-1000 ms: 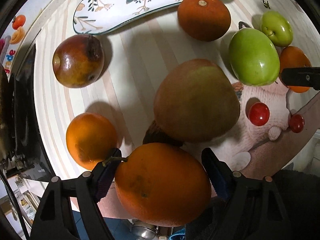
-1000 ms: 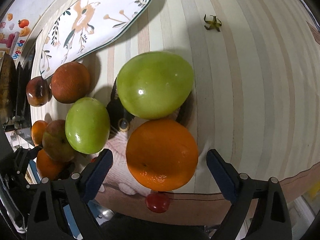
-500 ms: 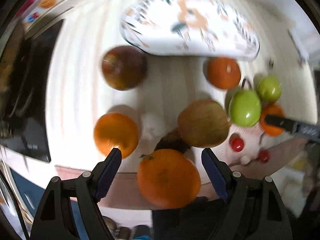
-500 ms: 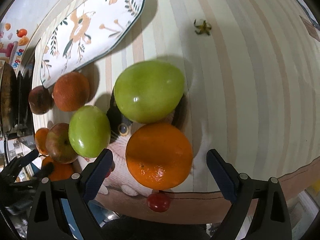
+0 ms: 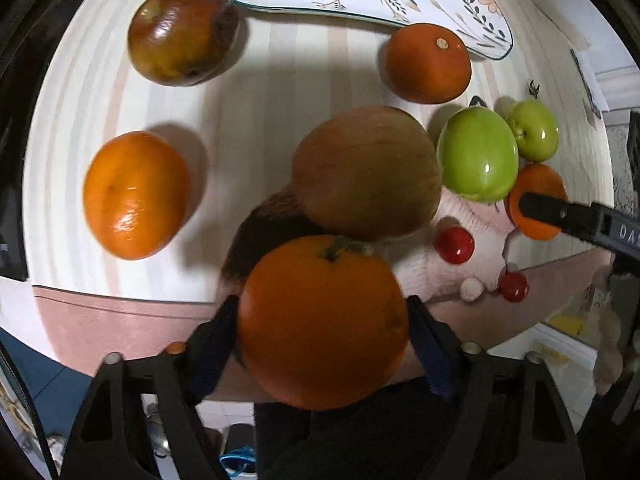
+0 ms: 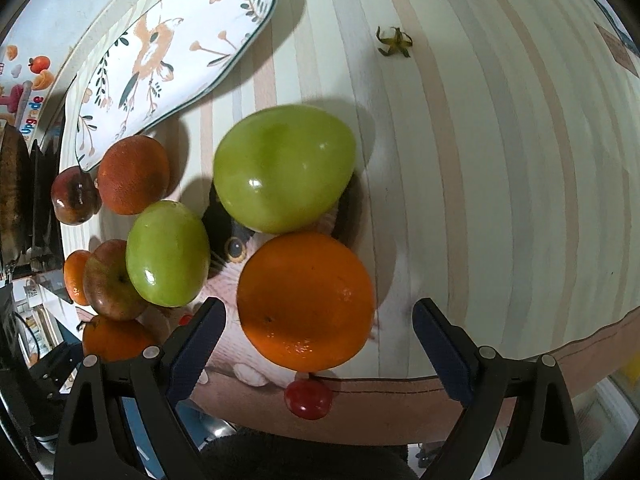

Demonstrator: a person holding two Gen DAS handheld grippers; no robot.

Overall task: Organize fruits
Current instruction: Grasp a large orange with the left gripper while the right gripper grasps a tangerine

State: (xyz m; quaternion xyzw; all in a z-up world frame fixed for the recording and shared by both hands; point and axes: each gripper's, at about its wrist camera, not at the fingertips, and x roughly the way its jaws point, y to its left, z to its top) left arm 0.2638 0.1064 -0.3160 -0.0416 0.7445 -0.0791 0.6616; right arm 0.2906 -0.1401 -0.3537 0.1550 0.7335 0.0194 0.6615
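My left gripper (image 5: pixel 322 340) is shut on a stemmed orange (image 5: pixel 322 320), held above the table's front edge. Beyond it lie a brownish apple (image 5: pixel 366 172), an orange (image 5: pixel 136 194), a dark red apple (image 5: pixel 182 34), a dark orange (image 5: pixel 428 62) and two green fruits (image 5: pixel 478 154). My right gripper (image 6: pixel 320 344) is open, its fingers either side of an orange (image 6: pixel 306 302) on the table. Behind that orange are a large green fruit (image 6: pixel 284 168) and a smaller one (image 6: pixel 168 254). The floral plate (image 6: pixel 176 52) lies at the back.
Cherry tomatoes (image 5: pixel 454 244) lie on the cat-print part of the cloth near the front edge; one (image 6: pixel 308 398) sits just under my right gripper. A green calyx (image 6: pixel 394 42) lies on the striped cloth to the right. A dark pan (image 6: pixel 14 188) stands at the far left.
My left gripper closed on the stemmed orange and lifted it back from the table. My right gripper stayed open around its orange, shifting only slightly.
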